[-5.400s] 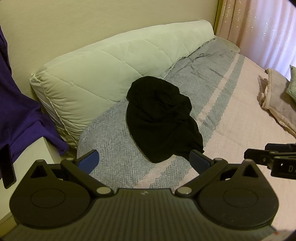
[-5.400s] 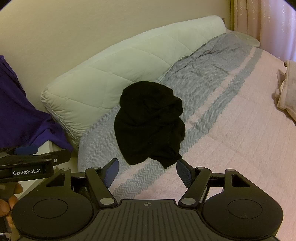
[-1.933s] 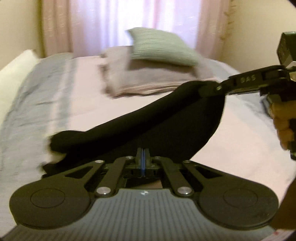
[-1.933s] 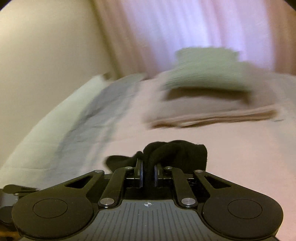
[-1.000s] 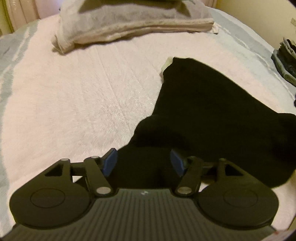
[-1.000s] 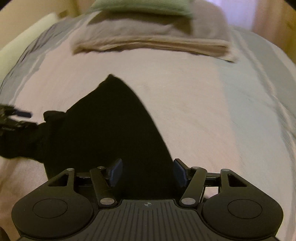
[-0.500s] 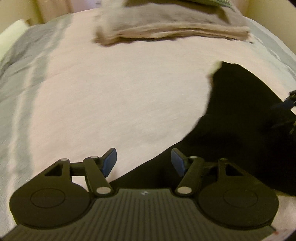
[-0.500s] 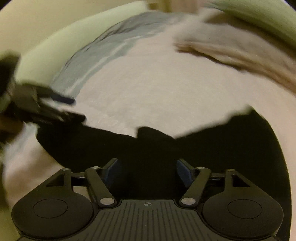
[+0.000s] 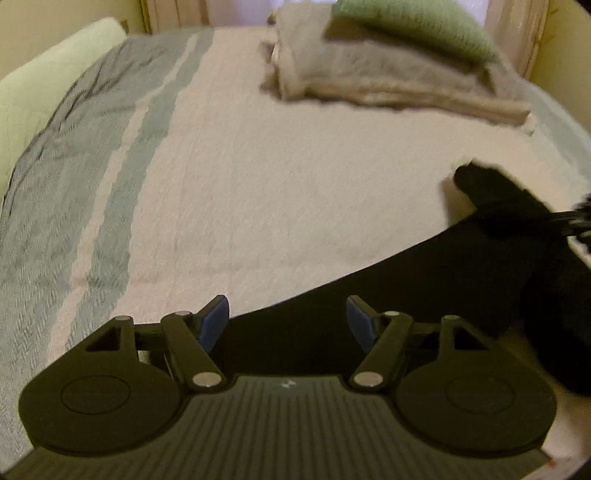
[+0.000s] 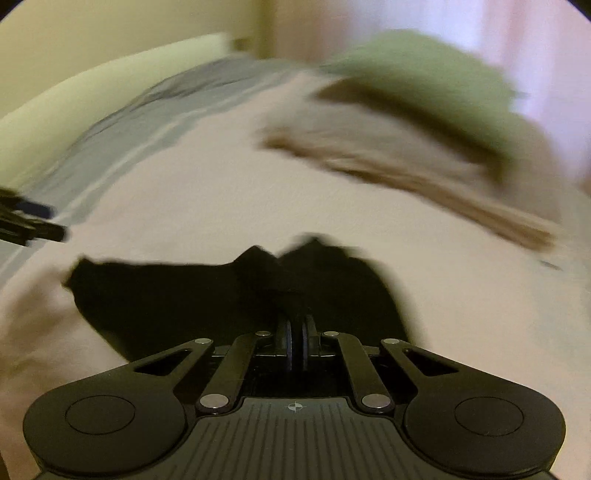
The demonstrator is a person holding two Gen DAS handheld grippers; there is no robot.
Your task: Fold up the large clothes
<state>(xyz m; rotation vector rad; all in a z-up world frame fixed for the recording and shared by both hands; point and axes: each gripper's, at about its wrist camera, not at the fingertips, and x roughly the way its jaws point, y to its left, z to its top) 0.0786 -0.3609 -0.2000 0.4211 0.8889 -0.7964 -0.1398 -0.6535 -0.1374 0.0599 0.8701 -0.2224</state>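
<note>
A black garment (image 9: 461,280) lies spread on the pink bedspread (image 9: 295,177), running from the lower middle to the right edge of the left wrist view. My left gripper (image 9: 287,325) hovers over its near edge. Its jaws are opening, with cloth below the gap and neither blue pad pressing on it. My right gripper (image 10: 295,332) is shut on a bunched fold of the black garment (image 10: 184,295), which spreads out to the left. The right gripper (image 9: 576,218) shows at the right edge of the left wrist view, and the left gripper (image 10: 29,225) at the left edge of the right wrist view.
A folded beige blanket (image 9: 388,77) with a green pillow (image 9: 413,22) on top lies at the far end of the bed. A grey-striped band (image 9: 74,184) of the bedspread and a pale green cushion (image 9: 44,85) run along the left, against the wall.
The right gripper has closed on a fold of the black garment. The left gripper has drifted left off most of the cloth, its jaws slightly wider.
</note>
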